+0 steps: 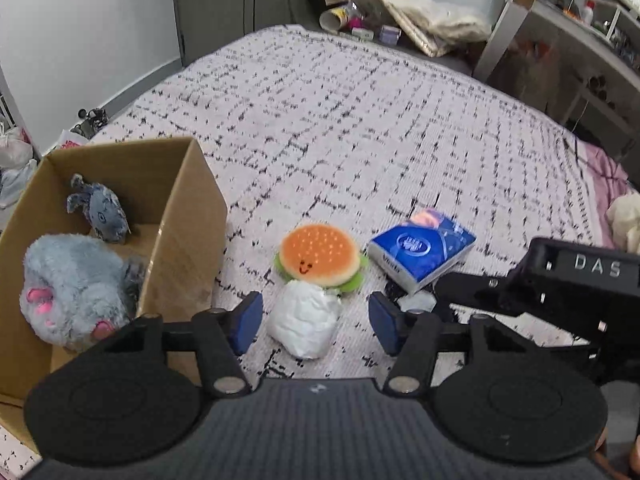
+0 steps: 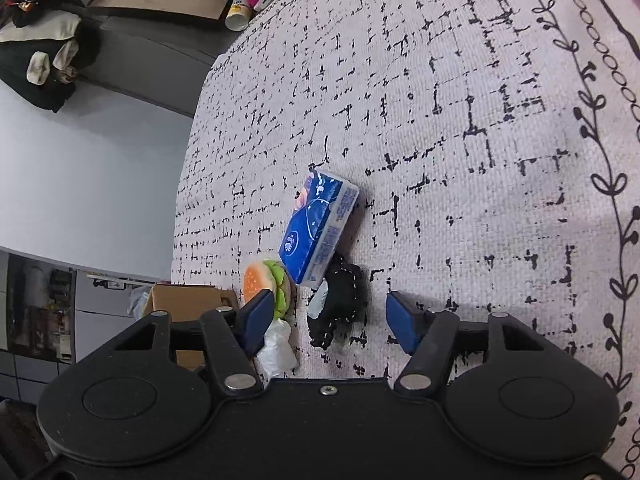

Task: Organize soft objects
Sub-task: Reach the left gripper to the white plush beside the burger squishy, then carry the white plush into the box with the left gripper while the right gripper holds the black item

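Note:
My left gripper [image 1: 315,322] is open, its blue pads on either side of a white crumpled bag [image 1: 303,320] on the bed. A plush burger [image 1: 320,256] lies just beyond it, and a blue tissue pack [image 1: 422,250] to the right. A cardboard box [image 1: 176,216] at left holds a grey plush mouse [image 1: 72,288] and a small grey plush fish [image 1: 100,208]. My right gripper [image 2: 328,320] is open over a black cloth [image 2: 340,304], near the tissue pack [image 2: 316,228], burger [image 2: 266,286] and white bag [image 2: 276,350]. The right gripper's body [image 1: 560,284] shows at right.
The patterned white bedspread [image 1: 360,120] stretches far ahead. Clutter of bags and cups [image 1: 384,12] sits beyond the bed's far edge. A desk [image 1: 580,32] stands at the back right. The box [image 2: 188,300] shows behind my right gripper's left finger.

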Available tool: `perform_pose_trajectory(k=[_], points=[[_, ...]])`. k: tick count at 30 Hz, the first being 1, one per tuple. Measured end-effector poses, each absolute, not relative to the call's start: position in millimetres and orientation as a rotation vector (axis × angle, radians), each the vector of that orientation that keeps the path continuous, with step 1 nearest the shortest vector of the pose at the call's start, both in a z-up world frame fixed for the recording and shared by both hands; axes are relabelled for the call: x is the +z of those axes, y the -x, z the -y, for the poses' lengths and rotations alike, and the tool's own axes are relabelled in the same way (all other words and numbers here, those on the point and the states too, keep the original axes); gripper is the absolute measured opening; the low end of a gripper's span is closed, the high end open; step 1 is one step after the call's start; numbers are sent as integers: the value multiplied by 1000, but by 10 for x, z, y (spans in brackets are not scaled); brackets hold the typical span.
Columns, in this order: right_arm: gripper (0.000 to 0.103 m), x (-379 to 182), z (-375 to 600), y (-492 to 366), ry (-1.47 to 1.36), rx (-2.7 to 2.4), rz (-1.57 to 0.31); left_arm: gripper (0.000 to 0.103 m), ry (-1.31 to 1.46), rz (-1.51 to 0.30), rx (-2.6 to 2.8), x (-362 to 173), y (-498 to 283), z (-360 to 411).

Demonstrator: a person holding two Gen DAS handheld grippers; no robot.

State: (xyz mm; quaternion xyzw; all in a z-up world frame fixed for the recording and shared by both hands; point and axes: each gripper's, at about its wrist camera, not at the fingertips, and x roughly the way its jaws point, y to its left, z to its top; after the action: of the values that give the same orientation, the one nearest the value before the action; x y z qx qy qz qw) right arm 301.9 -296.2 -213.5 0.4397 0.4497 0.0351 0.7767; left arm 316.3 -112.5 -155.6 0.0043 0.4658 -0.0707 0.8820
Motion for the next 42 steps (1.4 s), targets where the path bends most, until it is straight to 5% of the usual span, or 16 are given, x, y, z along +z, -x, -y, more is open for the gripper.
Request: perform_pose_trajectory(k=[7, 12, 16, 42], points=[[48, -2216, 2831, -3153, -925, 83, -992, 56, -31, -986, -122, -1699, -3211, 1149], [24, -2260, 2832, -3155, -905, 62, -999, 51, -30, -1004, -114, -1815, -3249, 1164], [20, -2210, 2803, -3103, -883, 61, -988, 42, -25, -1006, -112, -1840, -3263, 1140], [17, -1254, 2574, -2406, -729, 103, -733, 41, 109, -815, -189, -851, -2609, 688]])
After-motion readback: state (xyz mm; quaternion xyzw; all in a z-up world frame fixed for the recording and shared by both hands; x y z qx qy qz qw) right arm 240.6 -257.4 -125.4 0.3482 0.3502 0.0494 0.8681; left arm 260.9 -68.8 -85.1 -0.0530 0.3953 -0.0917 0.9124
